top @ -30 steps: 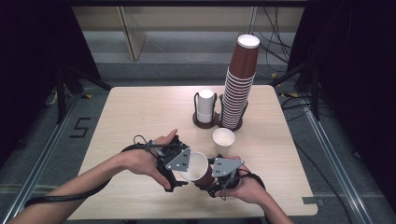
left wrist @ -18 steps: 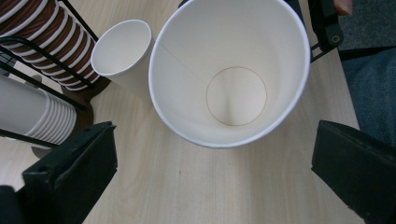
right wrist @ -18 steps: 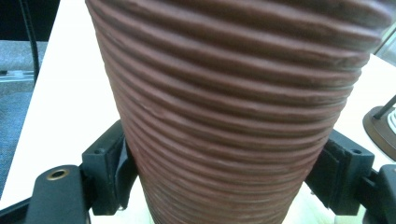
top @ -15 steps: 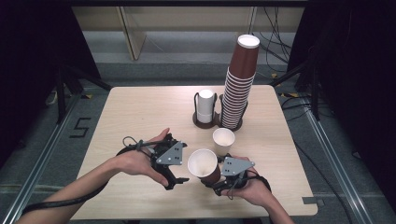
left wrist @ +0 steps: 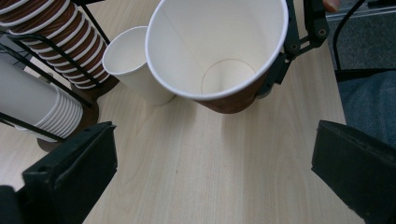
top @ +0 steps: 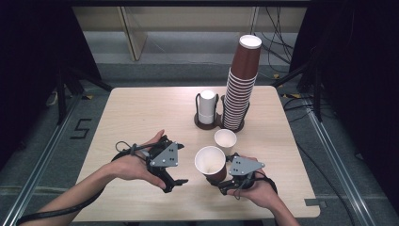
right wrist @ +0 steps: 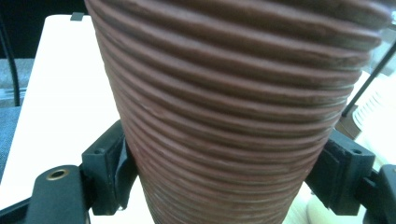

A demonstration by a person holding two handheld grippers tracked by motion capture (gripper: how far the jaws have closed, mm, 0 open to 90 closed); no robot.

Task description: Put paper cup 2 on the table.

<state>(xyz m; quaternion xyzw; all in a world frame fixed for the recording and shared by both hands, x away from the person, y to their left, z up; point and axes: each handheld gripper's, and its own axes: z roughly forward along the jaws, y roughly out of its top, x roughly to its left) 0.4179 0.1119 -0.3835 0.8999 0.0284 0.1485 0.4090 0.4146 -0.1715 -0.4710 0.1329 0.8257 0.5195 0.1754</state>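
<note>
now brown cup (top: 210,163) tight in right gripper (top: 225,180), left gripper (top: 176,173) wide and empty beside, white cup (top: 225,140) just behind, bare counter (top: 136,113) leftward

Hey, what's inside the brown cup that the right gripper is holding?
Nothing: the brown cup shows a bare white wall and bottom. Its rim hides a strip of the near inside wall.

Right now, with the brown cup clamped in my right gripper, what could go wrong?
The right gripper holds the brown cup low on its ribbed wall, tilted; a harder squeeze might crush it. The small white cup stands close beside it and could be knocked over. The left gripper, open nearby, might bump the rim.
</note>
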